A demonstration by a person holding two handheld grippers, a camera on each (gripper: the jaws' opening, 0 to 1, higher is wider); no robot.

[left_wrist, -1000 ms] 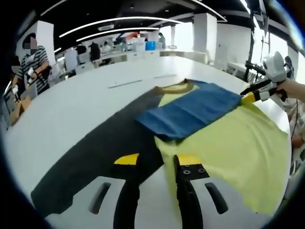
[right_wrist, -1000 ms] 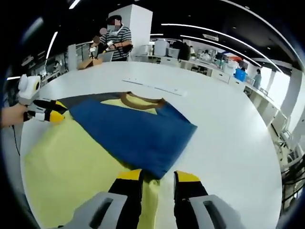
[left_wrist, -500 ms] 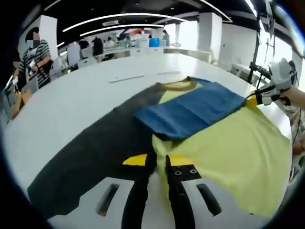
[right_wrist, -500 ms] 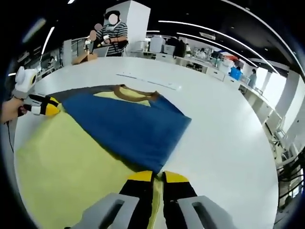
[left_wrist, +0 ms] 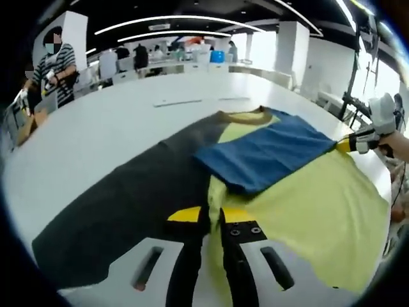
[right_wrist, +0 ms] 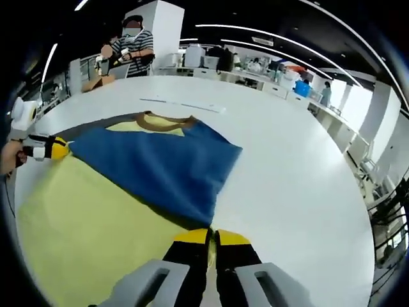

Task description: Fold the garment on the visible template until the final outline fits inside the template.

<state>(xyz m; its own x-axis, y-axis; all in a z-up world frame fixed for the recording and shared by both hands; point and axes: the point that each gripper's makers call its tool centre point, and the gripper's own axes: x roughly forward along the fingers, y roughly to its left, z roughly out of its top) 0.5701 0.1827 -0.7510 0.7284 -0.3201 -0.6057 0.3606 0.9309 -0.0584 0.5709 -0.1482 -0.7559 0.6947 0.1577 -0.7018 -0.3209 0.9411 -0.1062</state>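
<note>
template partly under garment

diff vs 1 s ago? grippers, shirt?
Both grippers went from open to shut on the yellow fabric: the left gripper now pinches the shirt at its hem, the right gripper its opposite edge. The blue folded section stays folded over, the dark template stays flat on the white table.

Left gripper low and level, yellow-tipped jaws pinched together on cloth, right gripper likewise, jaws nearly touching, clamped on cloth, each gripper held in a hand at the far side of the other's view
</note>
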